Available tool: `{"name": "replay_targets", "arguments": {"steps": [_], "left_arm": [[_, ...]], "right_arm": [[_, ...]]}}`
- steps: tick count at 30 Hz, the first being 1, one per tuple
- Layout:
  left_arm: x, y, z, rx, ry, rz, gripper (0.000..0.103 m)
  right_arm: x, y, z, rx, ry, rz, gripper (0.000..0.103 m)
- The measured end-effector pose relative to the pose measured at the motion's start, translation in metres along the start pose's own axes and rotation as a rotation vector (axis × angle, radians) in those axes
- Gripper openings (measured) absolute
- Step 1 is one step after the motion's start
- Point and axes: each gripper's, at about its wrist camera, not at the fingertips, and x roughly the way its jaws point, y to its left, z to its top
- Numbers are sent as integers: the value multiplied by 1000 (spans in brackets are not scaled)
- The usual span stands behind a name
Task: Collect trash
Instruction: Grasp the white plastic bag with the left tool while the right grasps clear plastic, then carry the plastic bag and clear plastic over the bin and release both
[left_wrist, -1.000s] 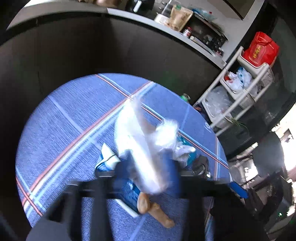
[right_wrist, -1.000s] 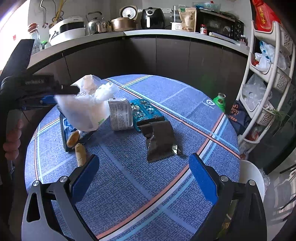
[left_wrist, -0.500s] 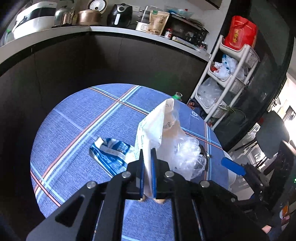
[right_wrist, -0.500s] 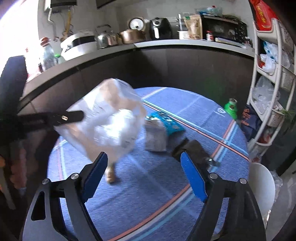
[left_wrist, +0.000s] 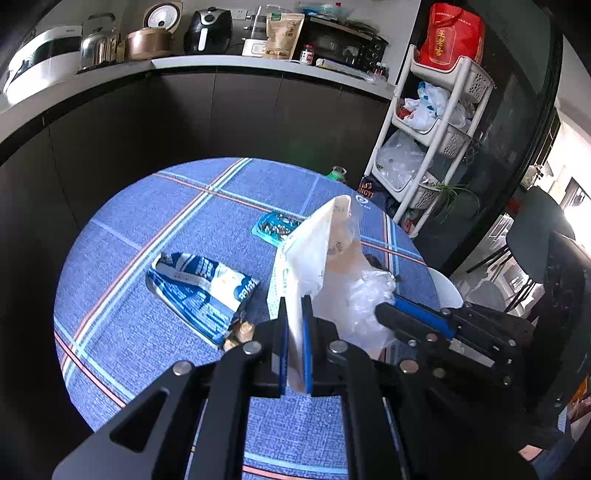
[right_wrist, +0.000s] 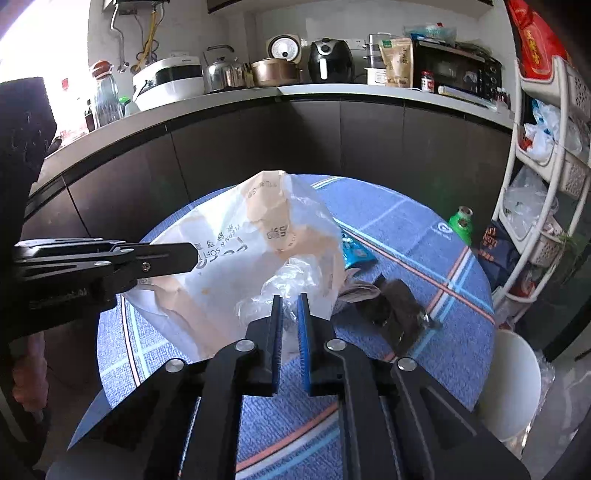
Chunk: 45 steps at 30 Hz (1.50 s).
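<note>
One round table (left_wrist: 133, 280) under a blue striped cloth, and on it, going left to right: one blue-and-white packet (left_wrist: 201, 291) with white lettering too skewed to read, two brown lumps (left_wrist: 240, 332) at its near end, one teal tray (left_wrist: 275, 229), one dark foil wrapper (right_wrist: 395, 314).

The left gripper (left_wrist: 294, 343) is pinching the white bag (left_wrist: 314, 254) by its edge and holds it up over the table; the bag carries printed characters and, in the right view, the Latin words "CLEAN & SOFT" (right_wrist: 218, 251), upside down. Clear crumpled plastic (left_wrist: 364, 295) bulges from its mouth.

The right gripper (right_wrist: 288, 325) has just been closing and now clamps on that clear plastic at the bag's near side.

Beyond the table: one green bottle (right_wrist: 461, 221), only its top showing, and one white bin (right_wrist: 513, 384), cut off by the table edge. A hand (right_wrist: 29, 376) shows at the far left, mostly hidden by the gripper handle.
</note>
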Motion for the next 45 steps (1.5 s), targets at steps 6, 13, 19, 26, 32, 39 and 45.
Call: {"name": "replay_targets", "arguments": {"steps": [6, 13, 19, 26, 32, 39, 45], "left_arm": [[3, -5, -2, -2, 14, 17, 7], [0, -18, 3, 5, 8, 32, 7], [-11, -41, 15, 33, -39, 19, 7], [-23, -75, 41, 36, -94, -48, 7], [-5, -119, 56, 69, -58, -152, 7], [46, -182, 56, 134, 20, -239, 7], [95, -226, 48, 196, 82, -265, 7]], "right_arm": [[-23, -9, 0, 30, -64, -16, 3], [-62, -39, -4, 99, -148, -79, 3], [-95, -81, -21, 180, -188, -157, 3], [-120, -132, -49, 287, -210, -241, 3], [-129, -169, -77, 370, -205, -289, 3], [-128, -203, -107, 447, -178, -331, 3], [-118, -230, -126, 501, -147, -348, 3]]}}
